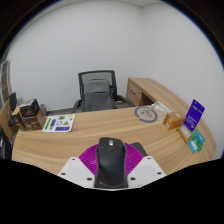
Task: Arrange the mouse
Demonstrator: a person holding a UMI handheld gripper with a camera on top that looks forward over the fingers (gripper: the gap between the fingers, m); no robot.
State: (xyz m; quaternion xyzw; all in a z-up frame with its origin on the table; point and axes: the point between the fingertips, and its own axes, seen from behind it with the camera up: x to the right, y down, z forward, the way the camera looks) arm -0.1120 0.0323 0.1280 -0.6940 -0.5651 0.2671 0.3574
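Black mouse (pixel 109 160) clenched in tongs (pixel 110 170) (purple pads) | wooden desk (pixel 100 130) | chair (pixel 97 90) beyond.

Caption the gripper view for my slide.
Hand-held gripper shut on a mouse above a desk, chair beyond.

A dark mouse (pixel 109 163) sits lengthwise between the claw's (pixel 110 172) purple-padded fingers, raised above the counter's (pixel 90 135) near edge.

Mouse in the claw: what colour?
Black mouse, between the claw fingers' purple pads; gripper view.
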